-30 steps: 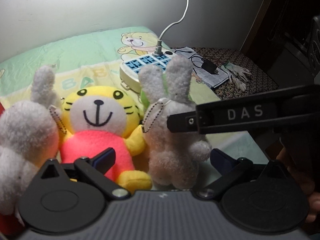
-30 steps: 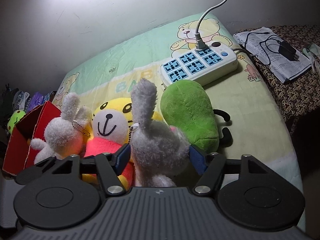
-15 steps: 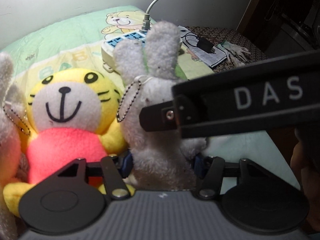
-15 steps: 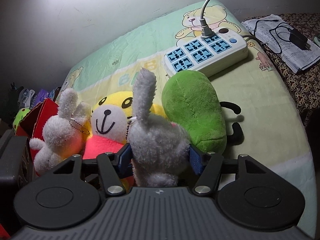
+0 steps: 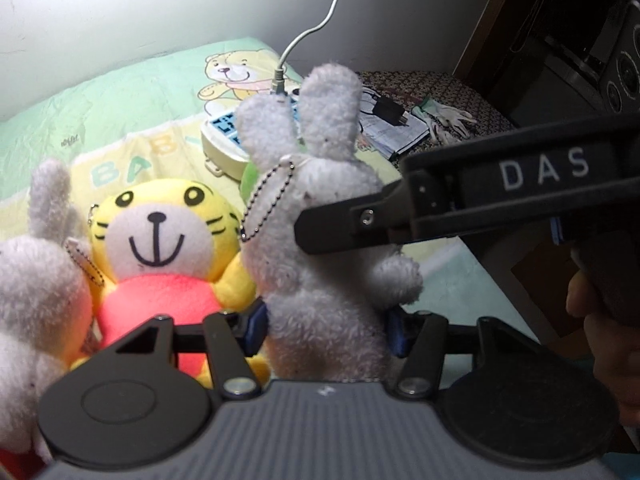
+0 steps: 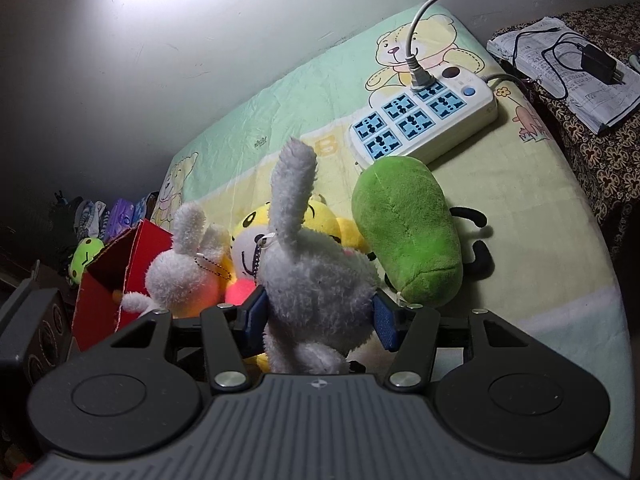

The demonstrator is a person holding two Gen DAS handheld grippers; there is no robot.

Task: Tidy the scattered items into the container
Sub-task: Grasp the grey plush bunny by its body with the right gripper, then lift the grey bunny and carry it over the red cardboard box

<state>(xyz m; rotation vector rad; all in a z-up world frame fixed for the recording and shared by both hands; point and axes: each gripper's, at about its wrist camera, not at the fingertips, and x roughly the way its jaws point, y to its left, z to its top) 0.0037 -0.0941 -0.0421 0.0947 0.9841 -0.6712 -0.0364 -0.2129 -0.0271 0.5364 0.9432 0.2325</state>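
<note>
On the bed sit two grey plush rabbits, one upright, ears up [image 5: 320, 248], clenched by left jaws [image 5: 324, 326] and right jaws [image 6: 318, 314]; one yellow plush tiger [image 5: 160, 240].

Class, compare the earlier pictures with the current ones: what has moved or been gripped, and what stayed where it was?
The left gripper, open a second ago, has closed on the grey rabbit. The right gripper held that rabbit throughout, its jaws closing slightly further. The yellow tiger toy, green plush, white rabbit, red box and power strip stayed put.
</note>
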